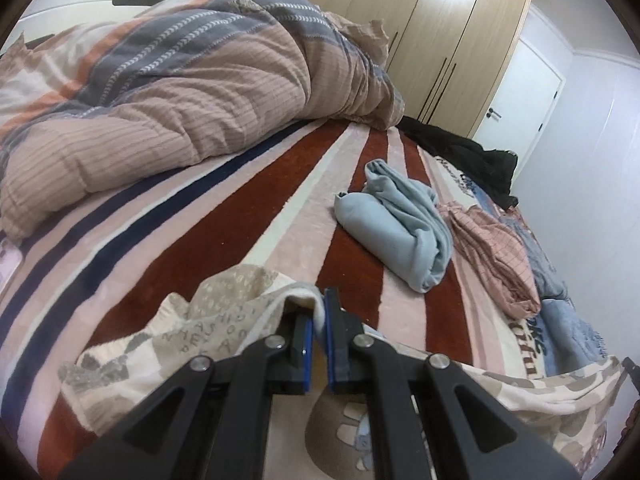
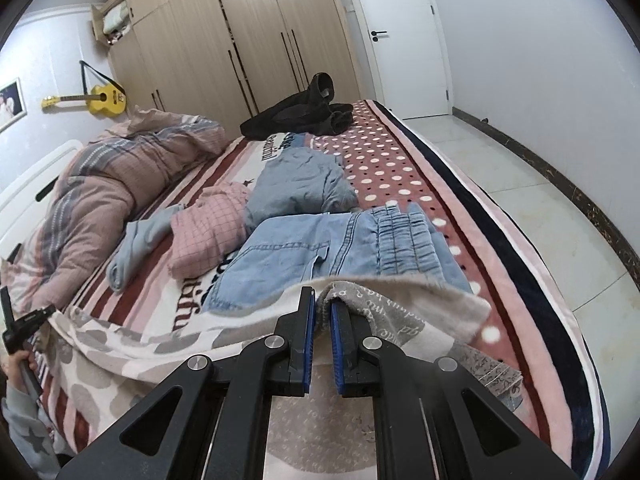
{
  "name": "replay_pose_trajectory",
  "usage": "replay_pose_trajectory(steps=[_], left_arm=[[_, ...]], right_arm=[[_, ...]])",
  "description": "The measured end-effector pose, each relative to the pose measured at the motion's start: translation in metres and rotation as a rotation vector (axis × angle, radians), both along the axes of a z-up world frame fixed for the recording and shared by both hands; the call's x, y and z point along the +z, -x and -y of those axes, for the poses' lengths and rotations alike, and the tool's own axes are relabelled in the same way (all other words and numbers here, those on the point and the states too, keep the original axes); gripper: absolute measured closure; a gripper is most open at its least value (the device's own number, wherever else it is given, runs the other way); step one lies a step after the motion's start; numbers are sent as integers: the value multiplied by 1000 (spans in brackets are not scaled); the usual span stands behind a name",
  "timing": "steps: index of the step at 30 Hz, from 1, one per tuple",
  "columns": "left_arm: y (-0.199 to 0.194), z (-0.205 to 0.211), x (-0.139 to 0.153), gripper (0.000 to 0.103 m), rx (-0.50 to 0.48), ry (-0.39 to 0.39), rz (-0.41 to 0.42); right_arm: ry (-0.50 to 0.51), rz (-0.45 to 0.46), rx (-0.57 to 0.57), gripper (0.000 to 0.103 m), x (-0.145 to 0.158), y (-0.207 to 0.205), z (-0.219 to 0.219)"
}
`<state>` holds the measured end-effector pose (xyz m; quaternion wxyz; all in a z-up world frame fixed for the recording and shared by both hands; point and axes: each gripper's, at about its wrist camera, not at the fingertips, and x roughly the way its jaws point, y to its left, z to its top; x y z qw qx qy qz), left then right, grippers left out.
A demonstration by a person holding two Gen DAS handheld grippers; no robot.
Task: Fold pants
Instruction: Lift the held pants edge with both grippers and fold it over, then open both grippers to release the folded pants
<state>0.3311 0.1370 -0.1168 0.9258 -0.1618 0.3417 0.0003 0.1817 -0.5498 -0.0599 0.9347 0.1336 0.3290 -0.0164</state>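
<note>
Both tongs engaged on the patterned pants [image 1: 224,320], cream fabric with grey-beige patches and printed lettering, which lie at the near edge of the bed.

My left gripper [image 1: 318,312]: blue pads nearly together, a fold of the cream cloth pinched between them at the tips. The fabric bunches up to the left of the jaws and spreads below and to the right of them.

My right gripper [image 2: 323,308]: pads close, a narrow gap between them, with the grey lettered edge of the pants drawn over the right pad and into the gap. It appears pinched. The cloth stretches from here leftward across the bed to my left gripper [image 2: 28,320], visible at the far left edge of the right wrist view.

Surroundings on the striped blanket [image 1: 224,216]:
- light blue folded garment [image 1: 400,224], mid-bed
- pink checked garment [image 1: 492,248], just beside it, touching
- denim shorts [image 2: 320,248] with elastic waistband, just beyond the pants' held edge
- another light blue denim piece [image 2: 300,184], behind the shorts
- black garment [image 2: 304,116], at the far end of the bed
- bunched striped duvet [image 1: 180,100], along the headboard side

Wooden wardrobe [image 2: 224,40], white door [image 2: 400,36], yellow guitar [image 2: 100,100] on the wall.
</note>
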Motion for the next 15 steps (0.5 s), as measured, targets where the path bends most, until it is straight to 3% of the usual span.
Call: replay_pose_trajectory(steps=[6, 8, 9, 10, 12, 15], left_arm=[[-28, 5, -22, 99, -1, -31, -112], [-30, 9, -26, 97, -12, -60, -119], [-30, 11, -27, 92, -16, -70, -118], [-29, 12, -26, 74, -18, -79, -113], [-25, 13, -21, 50, -14, -86, -83], [-21, 15, -11, 50, -9, -122, -60]], right_arm=[[22, -122, -35, 99, -20, -28, 3], [23, -136, -41, 90, -24, -30, 3], [21, -129, -39, 85, -24, -29, 2], [18, -121, -36, 80, -24, -28, 1], [15, -110, -32, 72, -22, -27, 1], [35, -105, -25, 60, -17, -26, -3]])
